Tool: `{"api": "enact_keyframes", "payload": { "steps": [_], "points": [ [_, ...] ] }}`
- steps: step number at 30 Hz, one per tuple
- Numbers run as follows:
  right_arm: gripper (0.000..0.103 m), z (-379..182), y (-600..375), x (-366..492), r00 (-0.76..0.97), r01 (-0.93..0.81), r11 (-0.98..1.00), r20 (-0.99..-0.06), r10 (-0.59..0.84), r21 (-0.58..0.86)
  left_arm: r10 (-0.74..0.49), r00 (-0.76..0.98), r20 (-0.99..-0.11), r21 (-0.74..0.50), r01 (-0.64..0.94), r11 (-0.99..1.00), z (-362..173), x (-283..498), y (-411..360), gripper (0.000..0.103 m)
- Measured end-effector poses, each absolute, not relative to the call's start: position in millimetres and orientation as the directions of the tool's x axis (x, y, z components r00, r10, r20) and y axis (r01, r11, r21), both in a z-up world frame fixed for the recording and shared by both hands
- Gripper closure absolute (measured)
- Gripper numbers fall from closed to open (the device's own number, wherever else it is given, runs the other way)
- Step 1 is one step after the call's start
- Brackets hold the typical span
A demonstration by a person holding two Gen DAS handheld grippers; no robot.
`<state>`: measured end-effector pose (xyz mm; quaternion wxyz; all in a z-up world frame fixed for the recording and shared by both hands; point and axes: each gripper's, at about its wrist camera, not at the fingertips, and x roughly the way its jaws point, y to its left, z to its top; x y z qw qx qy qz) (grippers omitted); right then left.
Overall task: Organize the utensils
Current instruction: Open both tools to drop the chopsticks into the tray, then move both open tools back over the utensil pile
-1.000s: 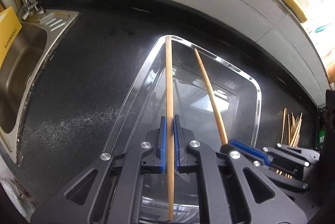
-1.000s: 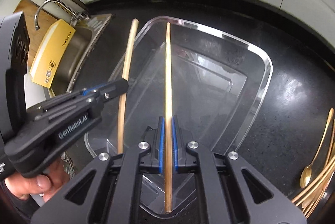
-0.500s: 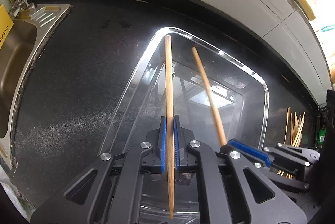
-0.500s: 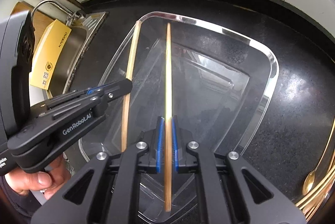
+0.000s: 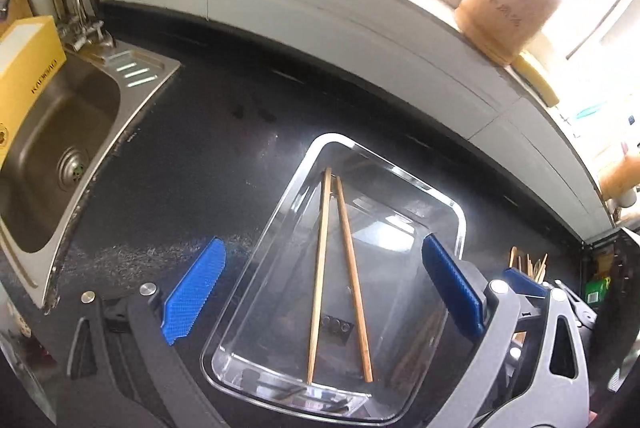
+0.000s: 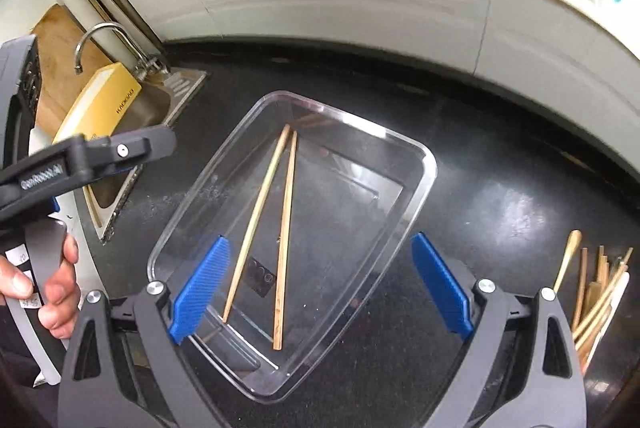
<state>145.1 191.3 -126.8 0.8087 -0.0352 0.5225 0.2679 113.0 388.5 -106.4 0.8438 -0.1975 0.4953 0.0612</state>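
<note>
Two wooden chopsticks (image 5: pixel 320 268) (image 6: pixel 285 232) lie loose inside a clear plastic tray (image 5: pixel 460 216) (image 6: pixel 424 184) on the black counter, tips close together at the far end. My left gripper (image 5: pixel 320 288) is open and empty, raised above the tray's near end. My right gripper (image 6: pixel 320 292) is open and empty, also above the tray's near end. The left gripper also shows at the left of the right wrist view (image 6: pixel 88 156), held by a hand.
A steel sink (image 5: pixel 60 132) with a tap and a yellow box (image 5: pixel 24 68) lies to the left. A pile of wooden and gold utensils (image 6: pixel 596 292) (image 5: pixel 528 264) lies on the counter to the right. A white tiled wall with a ledge runs behind.
Both grippers opened and let go of their chopsticks, which now lie in the tray. Both grippers lifted up and back from the tray.
</note>
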Motion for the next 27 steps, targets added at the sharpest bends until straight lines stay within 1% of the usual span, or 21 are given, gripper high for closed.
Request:
{"api": "enact_keyframes", "payload": {
  "steps": [7, 11, 16, 22, 27],
  "points": [
    [0.013, -83, 158, 115, 0.417, -0.436, 0.876, -0.816, 0.400, 0.206, -0.073, 0.534, -0.842, -0.229, -0.232, 0.945, -81, 85, 345, 0.007],
    [0.013, -68, 115, 92, 0.476, -0.381, 0.903, -0.795, 0.376, 0.199, -0.070, 0.546, -0.835, -0.193, -0.172, 0.966, -71, 71, 305, 0.007],
    [0.013, -55, 41, 63, 0.534, -0.285, 0.944, -0.789, 0.303, 0.169, -0.100, 0.543, -0.834, -0.184, -0.103, 0.977, -67, 59, 242, 0.007],
    [0.013, -48, -68, 18, 0.575, -0.149, 0.981, -0.796, 0.190, 0.126, -0.160, 0.529, -0.833, -0.171, 0.029, 0.985, -68, 46, 143, 0.007],
    [0.013, -51, -128, -14, 0.588, -0.095, 0.989, -0.796, 0.145, 0.110, -0.184, 0.527, -0.829, -0.158, 0.095, 0.983, -66, 38, 90, 0.007]
  ]
}}
